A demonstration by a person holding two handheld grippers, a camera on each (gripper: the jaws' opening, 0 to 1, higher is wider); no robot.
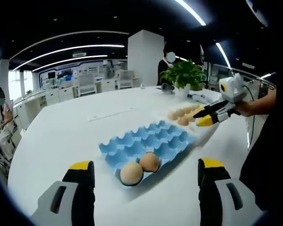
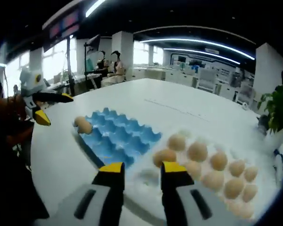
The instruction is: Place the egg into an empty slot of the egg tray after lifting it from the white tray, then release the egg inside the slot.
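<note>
A blue egg tray (image 1: 151, 139) lies on the white table, holding two brown eggs (image 1: 131, 173) in its near slots. My left gripper (image 1: 145, 164) hovers open just short of those eggs, nothing between its fingers. Beyond the blue tray, several brown eggs (image 1: 183, 115) sit on the white tray (image 1: 203, 133). In the right gripper view, my right gripper (image 2: 142, 168) is open and empty above the near edge of the white tray (image 2: 147, 180), beside its nearest egg (image 2: 164, 157). The blue tray (image 2: 118, 139) lies to its left, with the two eggs (image 2: 83, 125) at the far end.
A potted plant (image 1: 184, 73) stands at the table's far side behind the white tray. A person's hand (image 1: 257, 104) holds the right gripper (image 1: 205, 117). The left gripper (image 2: 43, 107) shows at the table's left edge. People and desks fill the background.
</note>
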